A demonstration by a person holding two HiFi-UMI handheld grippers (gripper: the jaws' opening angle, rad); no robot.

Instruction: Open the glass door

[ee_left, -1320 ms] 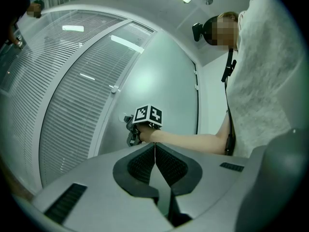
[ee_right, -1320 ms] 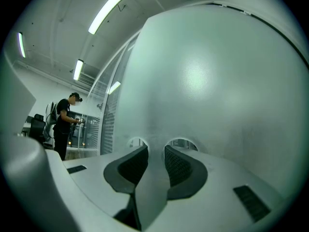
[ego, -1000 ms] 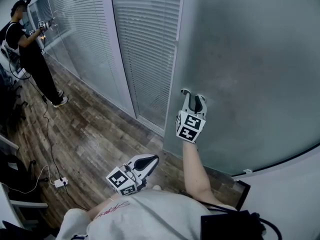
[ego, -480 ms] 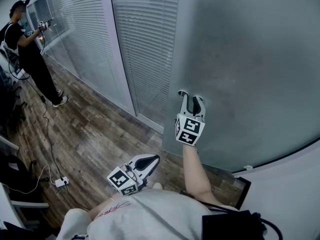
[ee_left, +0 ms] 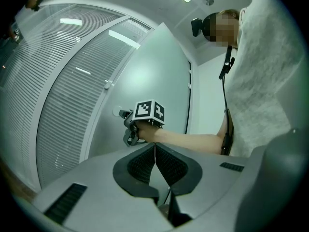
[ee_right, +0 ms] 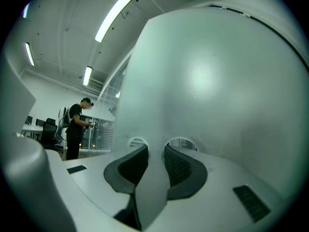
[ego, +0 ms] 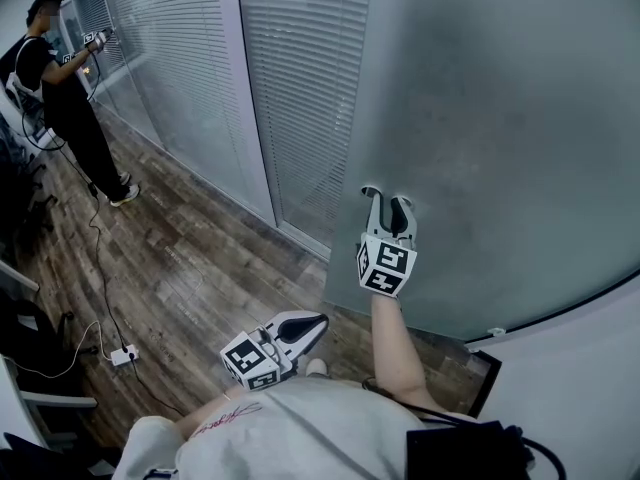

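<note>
The frosted glass door (ego: 500,118) fills the right half of the head view. My right gripper (ego: 388,200) is held out level against it near its left edge, marker cube toward me. In the right gripper view the door (ee_right: 217,91) looms close, and a grey part of it fills the gap between the jaws of the right gripper (ee_right: 155,153), whose pads press on both sides. My left gripper (ego: 318,321) hangs low by my body, away from the door. Its pads (ee_left: 155,151) meet with nothing between them. The left gripper view shows the right gripper (ee_left: 128,132) at the door (ee_left: 159,81).
A glass wall with blinds (ego: 300,88) runs left of the door. Another person (ego: 60,88) stands at that wall far left. A power strip (ego: 122,356) with a cable lies on the wooden floor (ego: 200,258). A white wall (ego: 590,388) adjoins the door's right side.
Both grippers have drifted slightly to the right in the head view. The right gripper keeps its grip on the door, and the left stays shut.
</note>
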